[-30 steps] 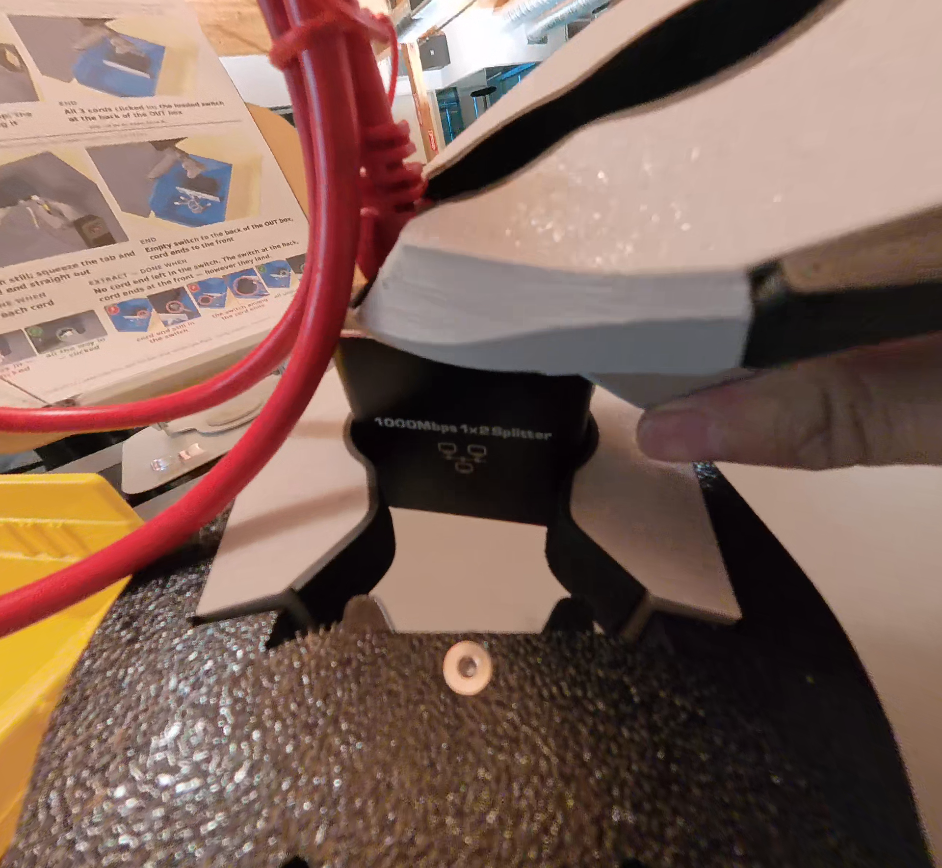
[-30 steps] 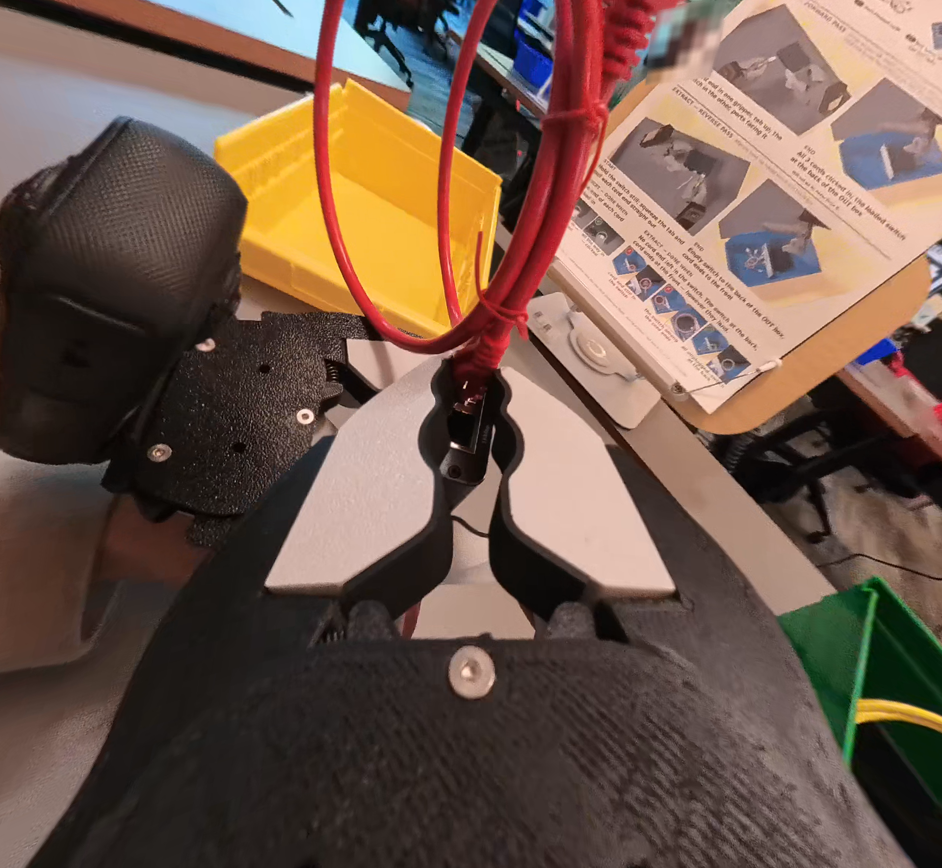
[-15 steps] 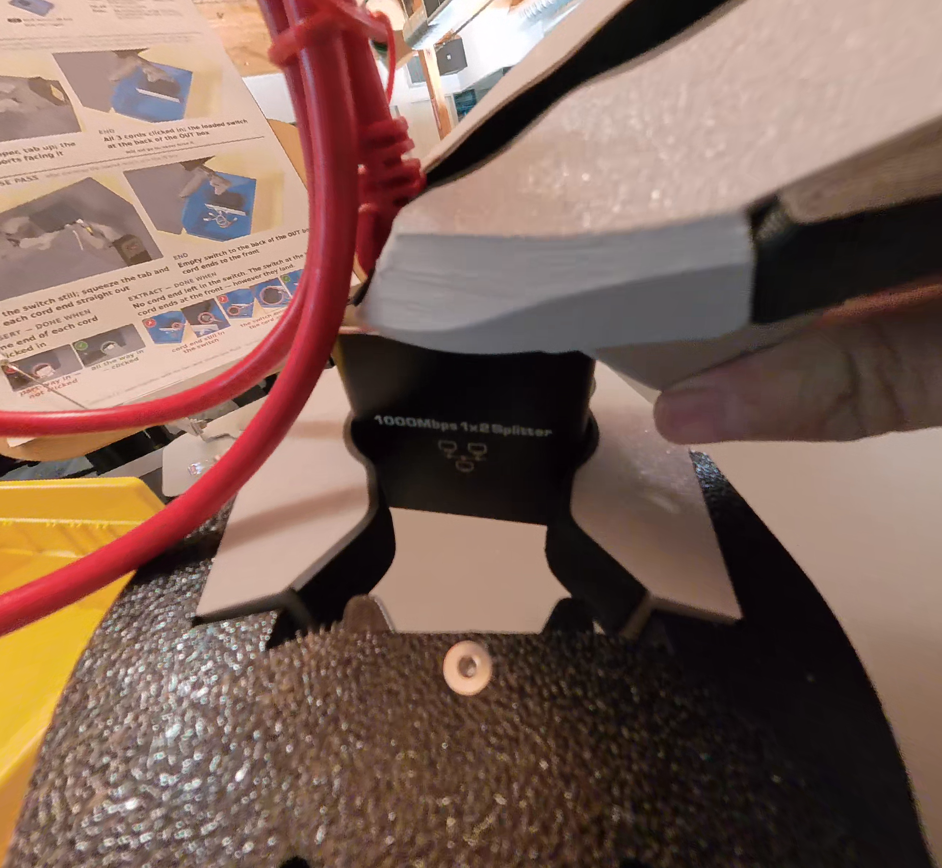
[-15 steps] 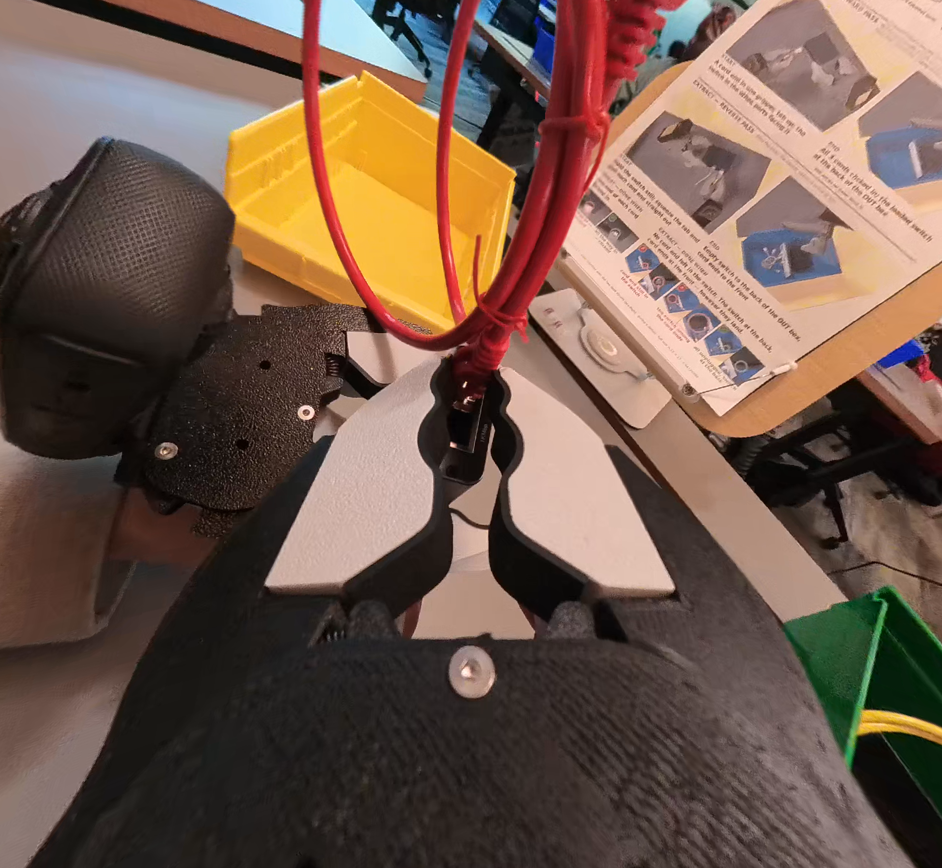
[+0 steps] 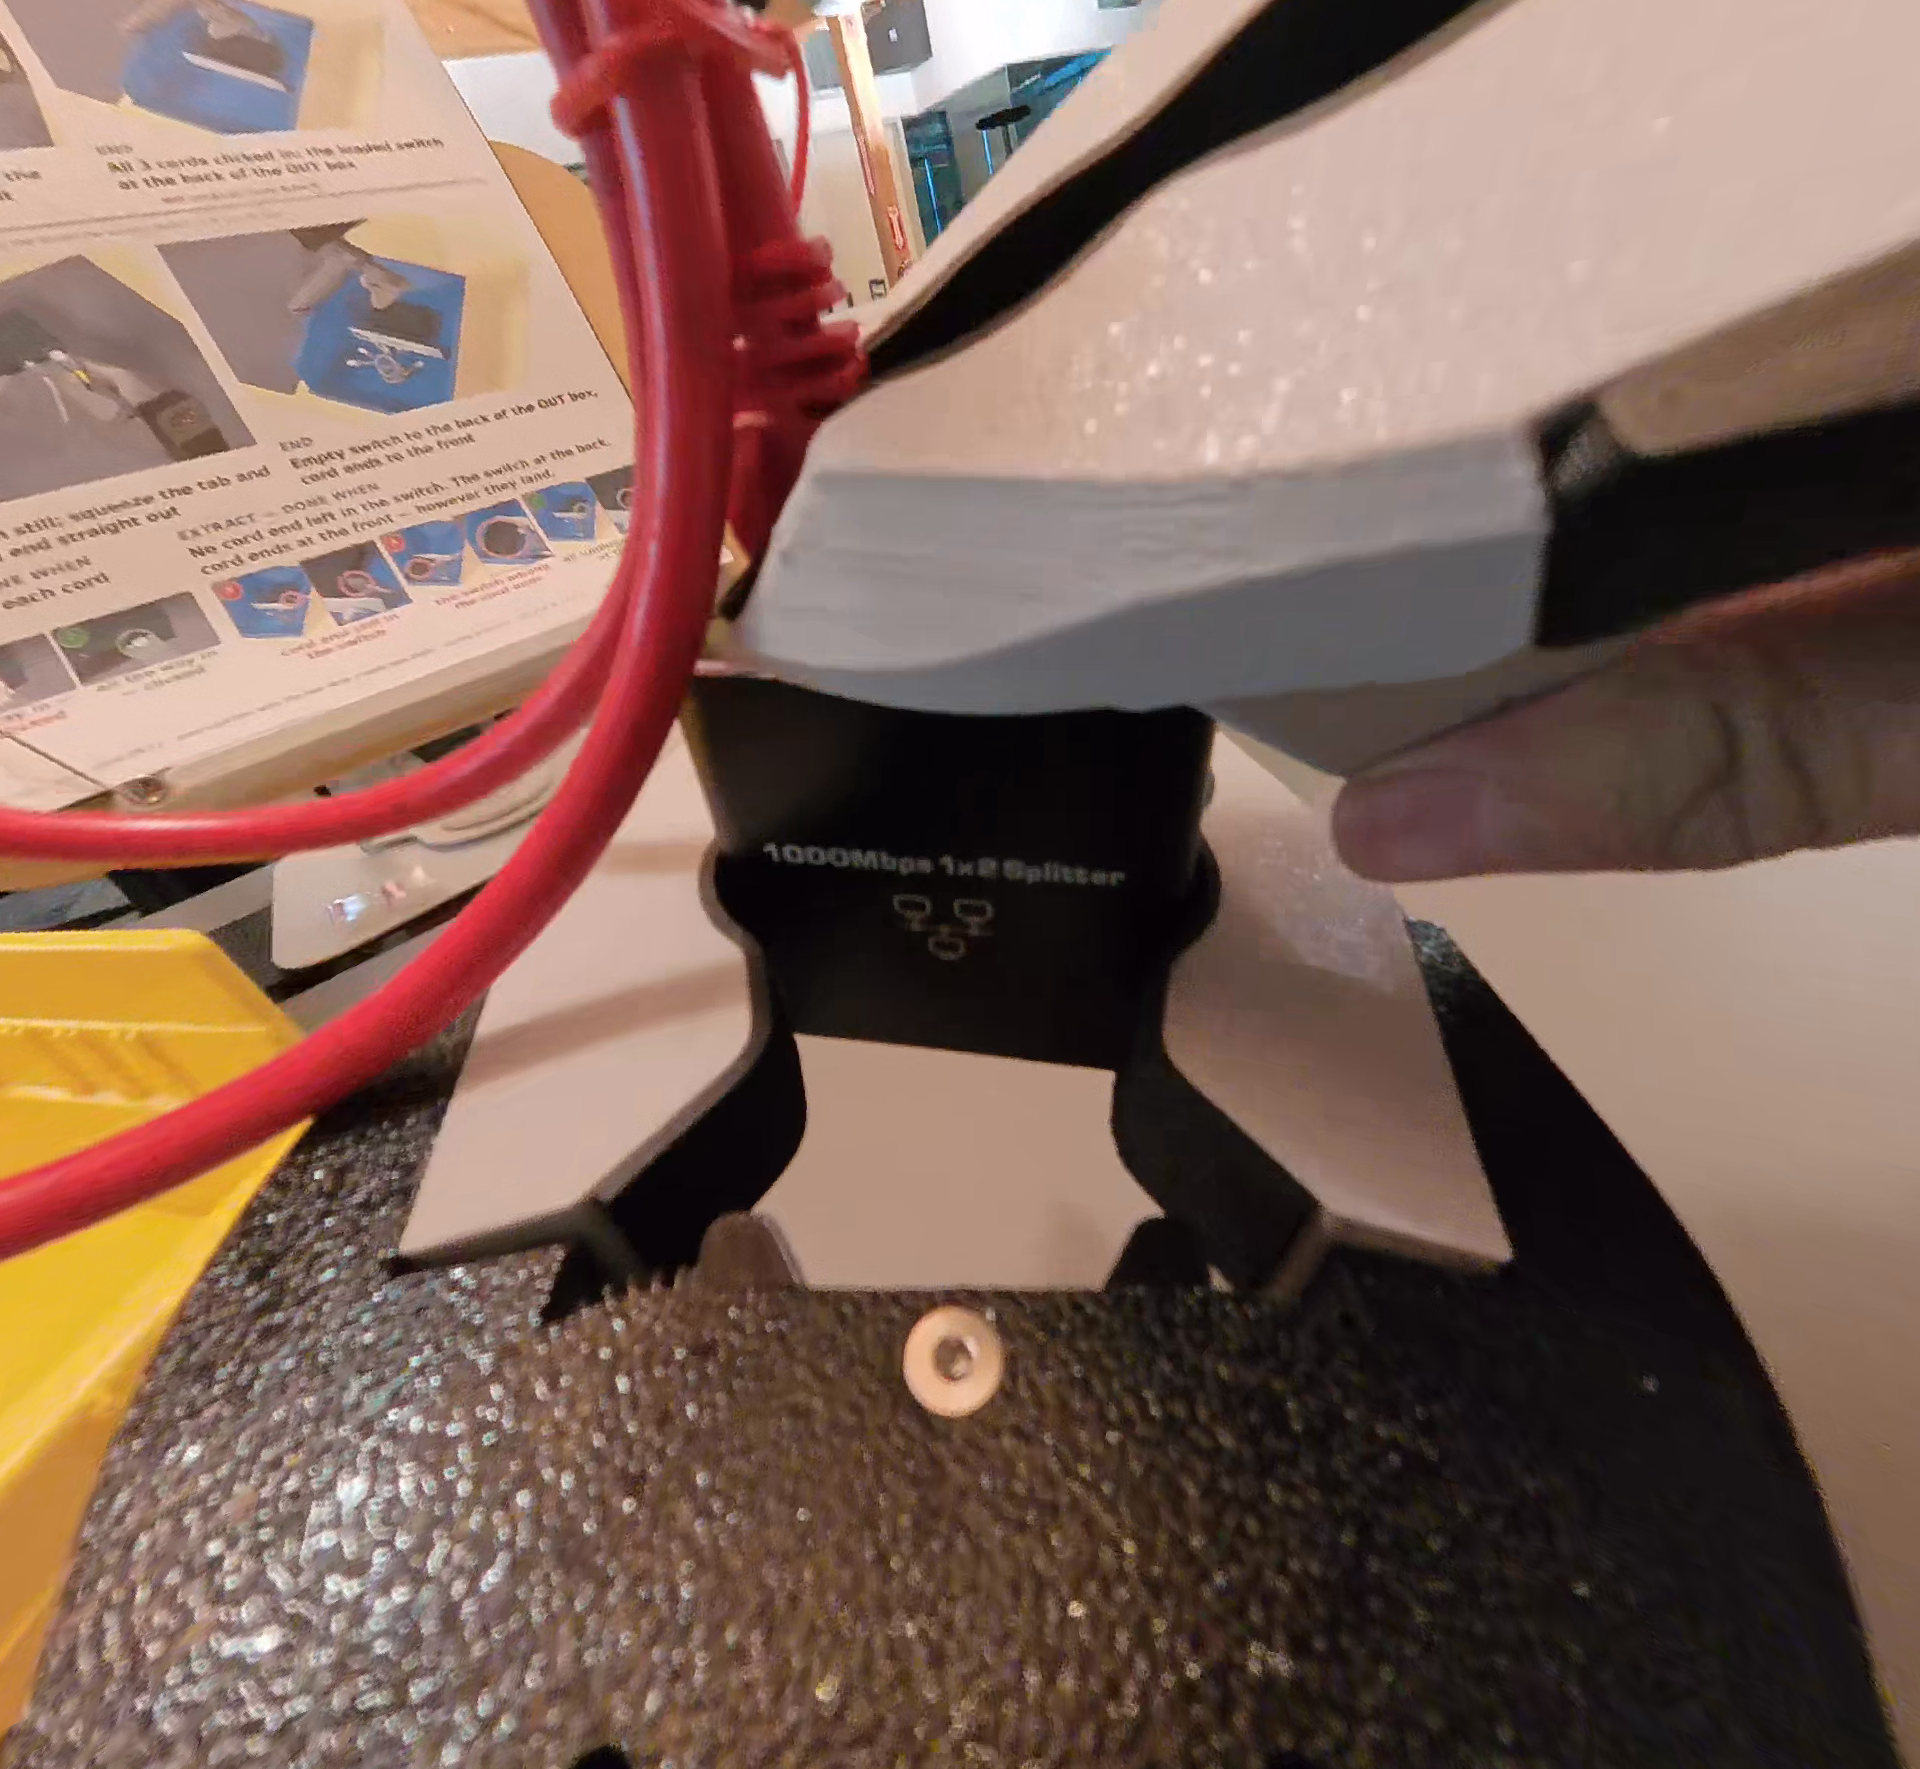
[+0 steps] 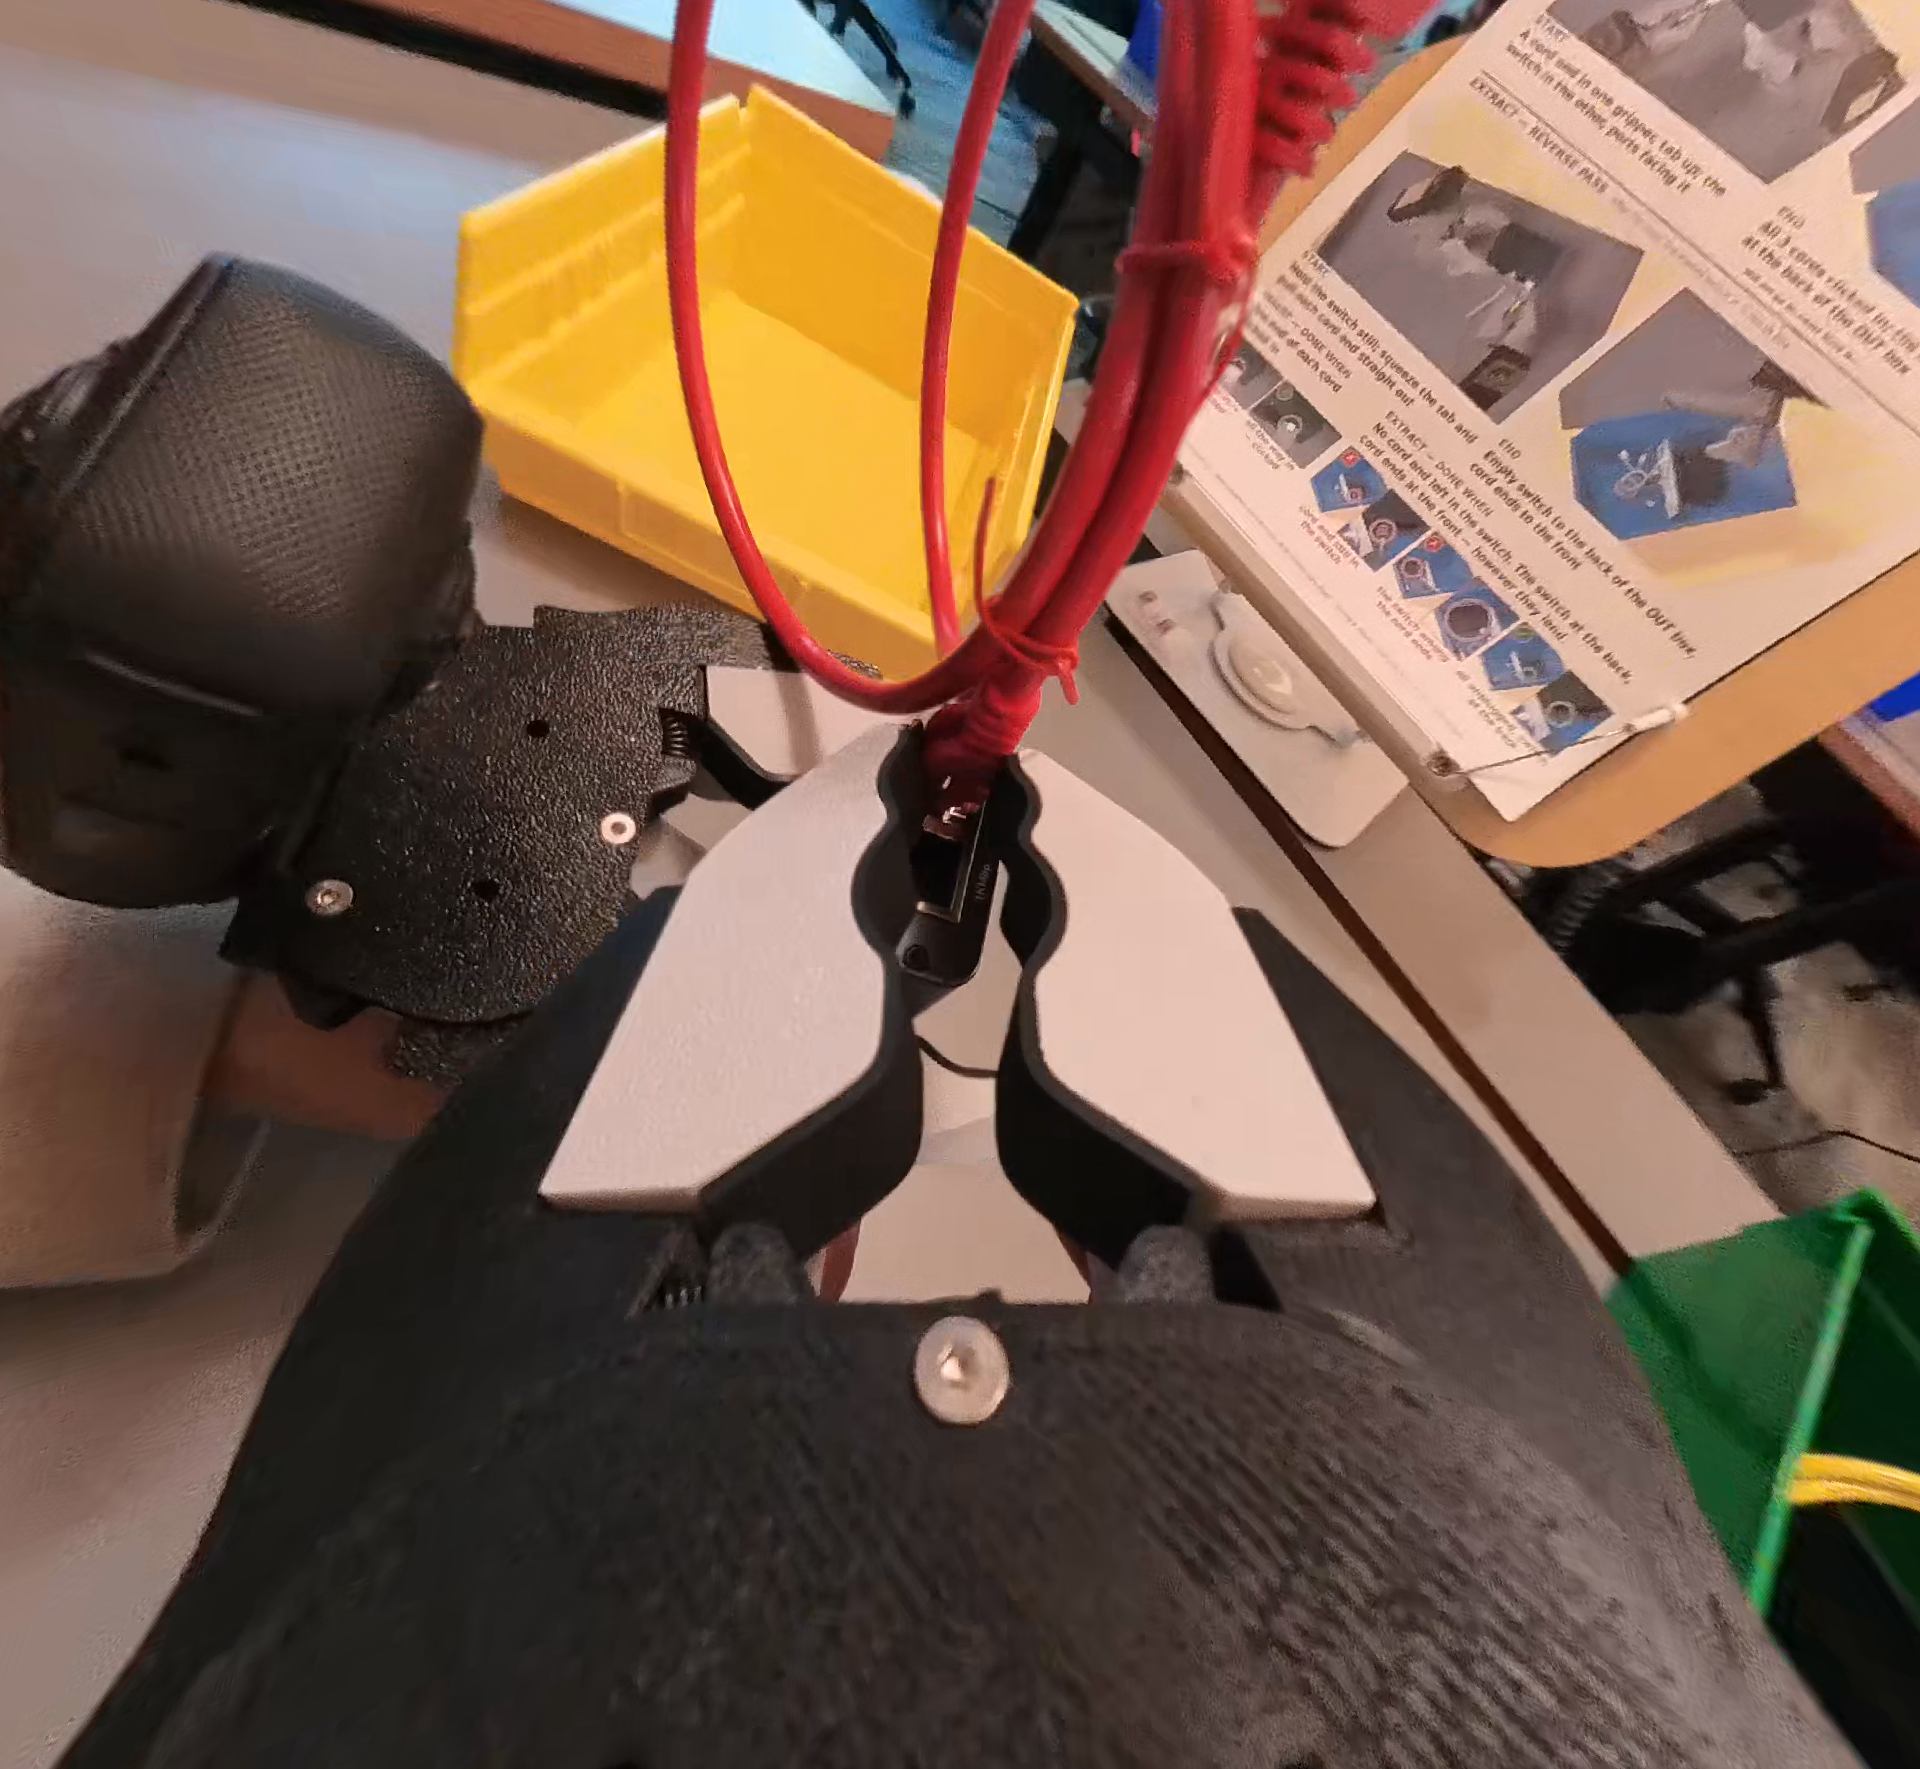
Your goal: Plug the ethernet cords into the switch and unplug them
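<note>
The left gripper (image 5: 956, 898) clamps the black switch (image 5: 951, 888), its ports hidden. The right gripper (image 6: 961, 836) pinches the red ethernet cord (image 6: 1122, 472) (plug (image 6: 951, 800) barely visible).

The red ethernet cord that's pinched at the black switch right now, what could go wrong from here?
1. The right gripper is shut on the red ethernet cord's plug at the small black switch box. If the latch tab isn't squeezed, pulling could strain the plug or drag the box.
2. The left gripper grips the box only by its sides, so it might twist or slip.
3. The tied red coil hangs over the yellow plastic bin and may snag.
</note>
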